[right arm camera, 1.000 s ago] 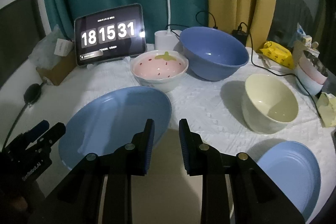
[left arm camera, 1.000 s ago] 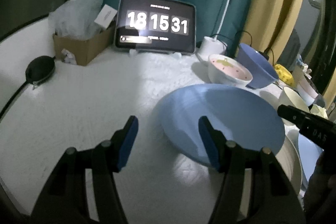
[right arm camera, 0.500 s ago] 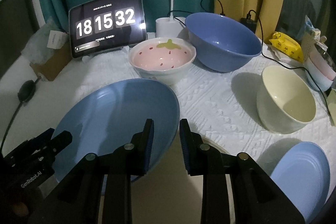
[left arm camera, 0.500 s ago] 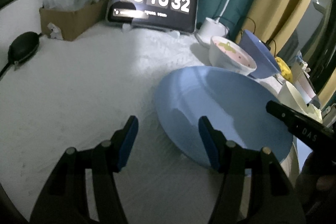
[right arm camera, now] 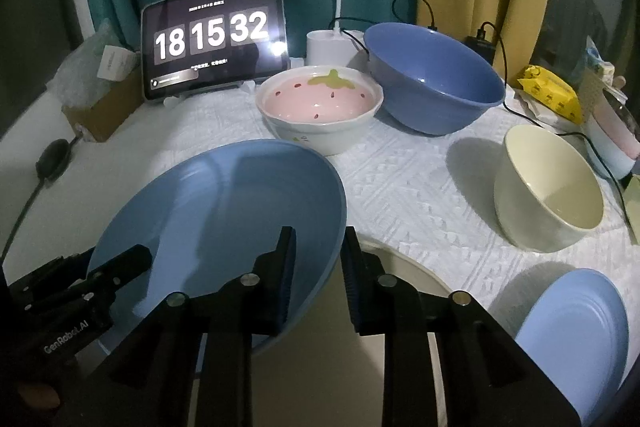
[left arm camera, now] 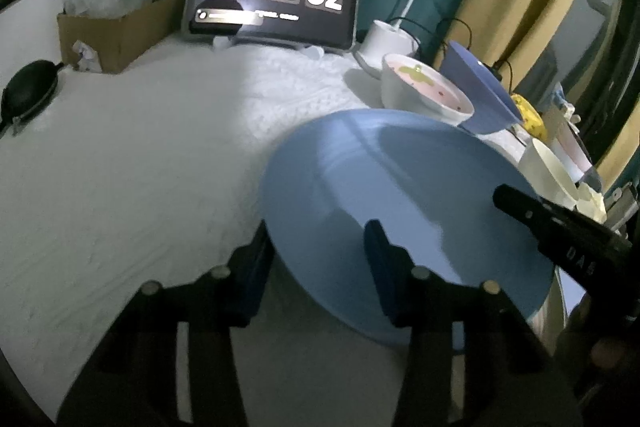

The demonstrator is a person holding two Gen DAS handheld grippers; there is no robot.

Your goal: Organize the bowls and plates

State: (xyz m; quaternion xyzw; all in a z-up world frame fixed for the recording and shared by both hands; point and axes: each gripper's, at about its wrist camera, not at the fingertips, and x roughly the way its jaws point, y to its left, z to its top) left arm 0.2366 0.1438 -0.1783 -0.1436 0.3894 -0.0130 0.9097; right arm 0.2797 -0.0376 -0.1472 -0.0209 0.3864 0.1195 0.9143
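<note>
Item: large blue plate (right arm camera: pixel 224 227), lifted and tilted above the white-clothed counter (right arm camera: pixel 408 187), at 9 o'clock of centre in the right wrist view.

Right tool (right arm camera: pixel 318 275): jaws narrow, straddling the plate's near rim; they look clamped on it.

Left tool (left arm camera: pixel 316 267): jaws have just been closing, the plate's opposite rim between them; contact is not clear, so they read as still apart.

Stock not yet sorted: strawberry-pattern bowl (right arm camera: pixel 320 107) at 12 o'clock, dark blue bowl (right arm camera: pixel 436 79) at 1 o'clock, cream bowl (right arm camera: pixel 548 191) at 3 o'clock, small blue plate (right arm camera: pixel 576 335) at 5 o'clock, cream plate (right arm camera: pixel 416 279) under the tools.

Status: early; no stack is formed. The lifted plate probably goes onto another plate, and the bowls remain to be nested.
</note>
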